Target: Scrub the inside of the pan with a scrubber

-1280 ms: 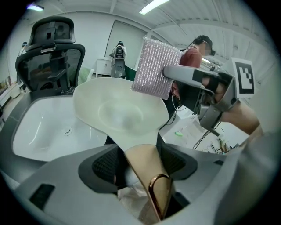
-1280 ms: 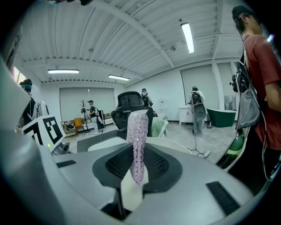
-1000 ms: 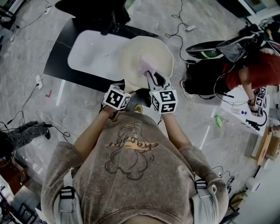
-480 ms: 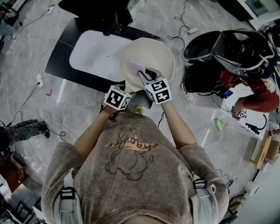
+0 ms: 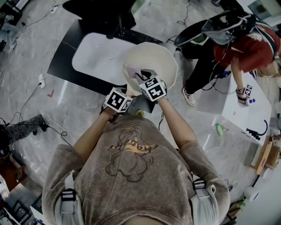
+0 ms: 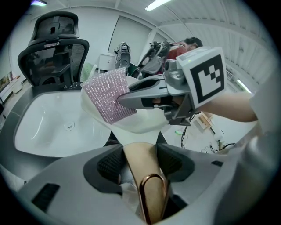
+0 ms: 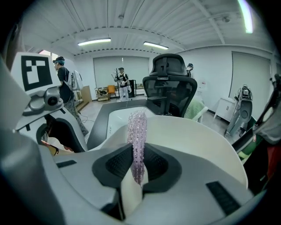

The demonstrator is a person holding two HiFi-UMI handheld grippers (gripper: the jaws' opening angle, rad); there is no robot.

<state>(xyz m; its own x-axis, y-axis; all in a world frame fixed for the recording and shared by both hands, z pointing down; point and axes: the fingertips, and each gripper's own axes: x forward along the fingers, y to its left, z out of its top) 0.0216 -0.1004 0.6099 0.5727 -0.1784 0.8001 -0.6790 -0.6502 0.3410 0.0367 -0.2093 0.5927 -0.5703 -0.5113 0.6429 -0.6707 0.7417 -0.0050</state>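
A cream pan [image 5: 153,61] is held over the edge of a white sink. Its tan handle [image 6: 141,169] with a copper loop lies between the pads of my left gripper [image 6: 139,158], which is shut on it; those jaws have just been closing a little around the handle. In the head view the left gripper [image 5: 126,91] sits at the pan's near edge. My right gripper [image 5: 139,74] is shut on a pink glittery scrubber [image 7: 136,132], which stands edge-on between its pads. The scrubber [image 5: 131,70] is inside the pan at its near left wall.
The white sink basin [image 5: 94,55] is set in a black counter. A black office chair [image 5: 101,13] stands behind it. A person in red [image 5: 246,44] bends over a white table [image 5: 241,110] to the right. Cables lie on the floor.
My right gripper has moved left and down with the scrubber, from the pan's middle to its near left inside wall. The left gripper has stayed on the handle. The person in red has shifted.
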